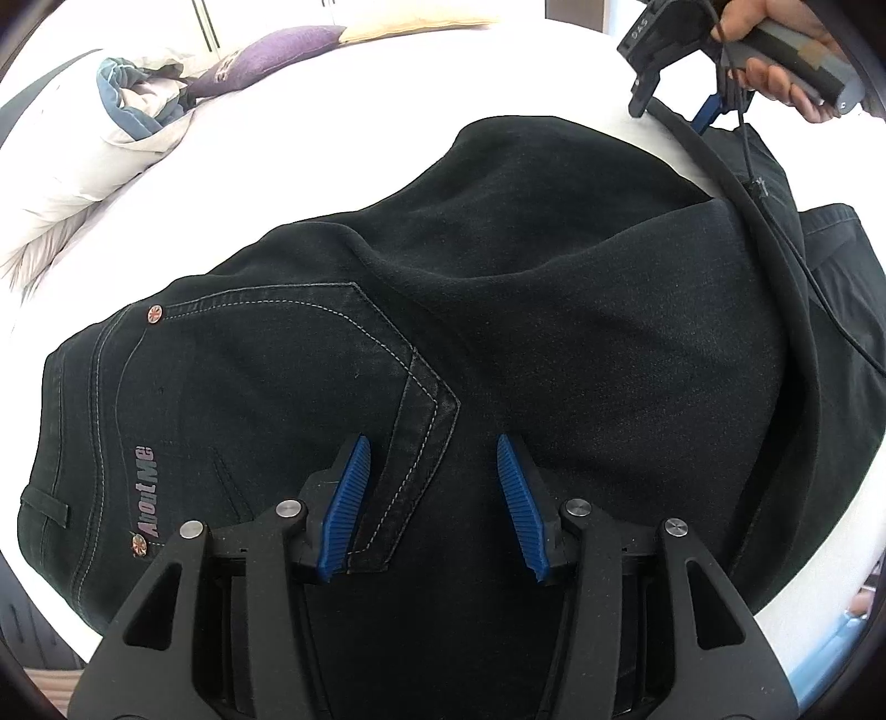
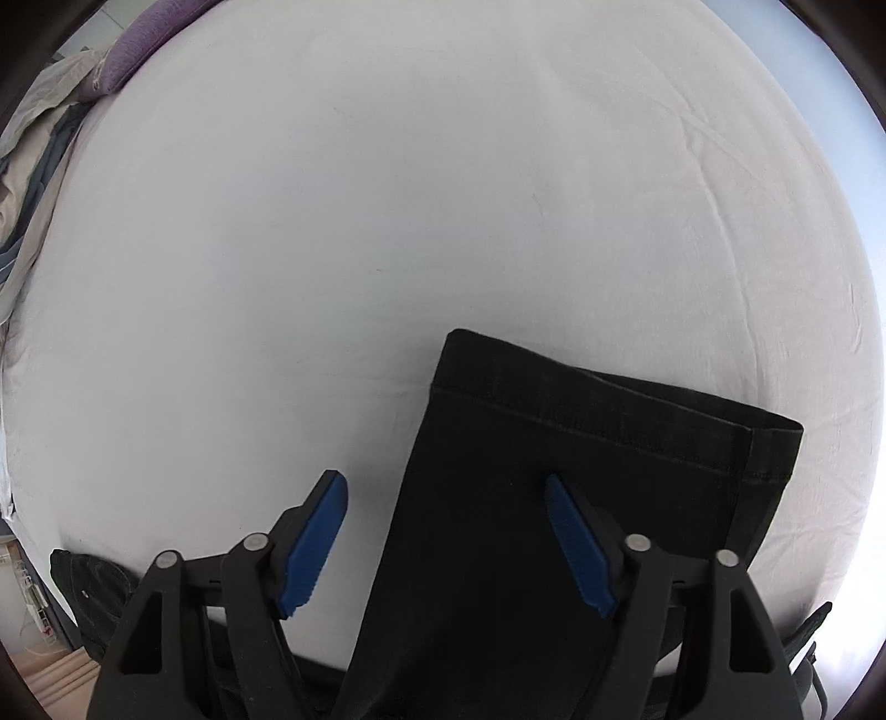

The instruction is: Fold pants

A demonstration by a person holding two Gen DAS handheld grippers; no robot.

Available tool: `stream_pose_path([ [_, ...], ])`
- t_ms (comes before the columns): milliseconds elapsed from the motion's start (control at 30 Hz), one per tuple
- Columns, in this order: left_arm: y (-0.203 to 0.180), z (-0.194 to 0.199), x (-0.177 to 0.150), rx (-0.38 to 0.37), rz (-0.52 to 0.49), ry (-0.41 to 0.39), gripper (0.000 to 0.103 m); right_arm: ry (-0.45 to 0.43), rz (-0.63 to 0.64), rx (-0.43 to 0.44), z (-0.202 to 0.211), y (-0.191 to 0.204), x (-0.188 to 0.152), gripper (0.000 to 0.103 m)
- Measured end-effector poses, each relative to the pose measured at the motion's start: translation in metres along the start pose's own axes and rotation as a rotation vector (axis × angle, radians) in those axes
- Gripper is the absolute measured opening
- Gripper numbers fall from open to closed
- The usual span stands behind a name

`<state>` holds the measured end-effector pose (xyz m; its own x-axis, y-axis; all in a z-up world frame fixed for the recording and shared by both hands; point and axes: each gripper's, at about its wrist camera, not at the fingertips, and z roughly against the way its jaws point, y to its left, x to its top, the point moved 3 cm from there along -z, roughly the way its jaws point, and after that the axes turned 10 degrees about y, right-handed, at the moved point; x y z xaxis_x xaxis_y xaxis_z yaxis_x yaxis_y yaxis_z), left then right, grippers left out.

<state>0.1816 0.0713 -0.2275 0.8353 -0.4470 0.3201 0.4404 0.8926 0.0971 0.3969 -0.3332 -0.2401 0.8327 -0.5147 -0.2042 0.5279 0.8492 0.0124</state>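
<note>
Black jeans (image 1: 498,266) lie on a white bed sheet (image 1: 332,138), with the back pocket and an "About Me" label at the left. My left gripper (image 1: 433,448) is open just above the seat, over the pocket's stitched corner. My right gripper also shows in the left wrist view (image 1: 673,111), hand-held at the top right over the legs. In the right wrist view the stacked leg hems (image 2: 598,421) lie flat on the sheet (image 2: 387,194). My right gripper (image 2: 446,487) is open above them, straddling the legs' left edge.
A purple pillow (image 1: 271,58) and a rumpled grey-blue duvet (image 1: 133,99) lie at the head of the bed, also at the far left of the right wrist view (image 2: 138,39). A black cable (image 1: 775,238) crosses the jeans. Wooden floor (image 2: 50,681) shows below the bed edge.
</note>
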Motion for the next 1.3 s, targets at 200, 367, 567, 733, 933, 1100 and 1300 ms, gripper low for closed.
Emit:
stream_pose_path([
  [200,-0.004,0.003,-0.007,0.006,-0.004,-0.002,0.046,-0.033,0.041,0.005,0.008,0.009,-0.010,0.009],
  [367,-0.009,0.005,-0.005,0.017,-0.011,0.014,0.046,-0.141,0.070,0.062,0.030,-0.006,-0.035,0.004],
  [567,-0.013,0.008,0.002,0.021,0.003,0.041,0.046,-0.392,0.162,0.089,0.087,-0.028,-0.120,0.004],
  [733,-0.012,0.008,0.011,0.002,0.023,0.079,0.048,-0.656,0.144,0.165,0.139,-0.084,-0.229,0.004],
  [933,-0.011,0.007,0.026,-0.007,0.054,0.121,0.050,-0.746,0.022,0.273,0.123,-0.156,-0.303,0.004],
  [1100,-0.013,0.005,0.039,0.020,0.088,0.146,0.054,-0.711,-0.103,0.338,0.079,-0.199,-0.335,0.004],
  [1300,-0.013,0.000,0.054,0.063,0.137,0.182,0.067,-0.639,-0.188,0.375,0.028,-0.239,-0.352,0.003],
])
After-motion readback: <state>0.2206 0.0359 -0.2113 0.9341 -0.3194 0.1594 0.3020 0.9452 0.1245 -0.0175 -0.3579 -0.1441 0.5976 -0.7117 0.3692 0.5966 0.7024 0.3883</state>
